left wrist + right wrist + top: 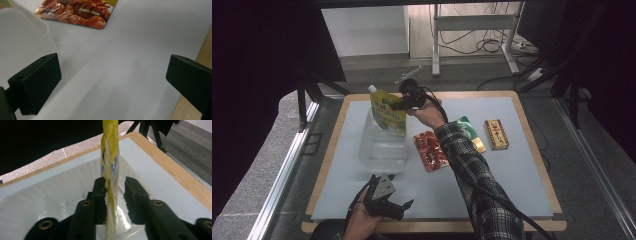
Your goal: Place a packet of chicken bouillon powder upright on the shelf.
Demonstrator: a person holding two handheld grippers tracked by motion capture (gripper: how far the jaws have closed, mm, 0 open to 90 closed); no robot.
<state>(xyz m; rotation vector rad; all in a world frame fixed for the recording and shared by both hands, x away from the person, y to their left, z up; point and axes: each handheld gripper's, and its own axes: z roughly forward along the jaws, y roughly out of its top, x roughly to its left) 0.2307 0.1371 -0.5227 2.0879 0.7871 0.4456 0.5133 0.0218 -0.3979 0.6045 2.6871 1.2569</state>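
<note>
A yellow spouted pouch [388,112] stands upright in a clear plastic container [382,145] at the table's back left. My right gripper [404,102] reaches it from the right, at its upper edge. In the right gripper view the pouch [110,157] runs edge-on between the jaws of my right gripper [115,182]. It lies against the left pad, and a gap shows before the right pad. The container [37,202] sits below. My left gripper [394,197] rests near the table's front edge. My left gripper [113,75] is wide open over bare mat, holding nothing.
A red snack pouch [431,150] lies flat right of the container, seen too as the red pouch [77,11] ahead of the left jaws. A green packet [467,127] and a brown-and-gold box [496,134] lie farther right. The wooden table edge [203,50] is close by.
</note>
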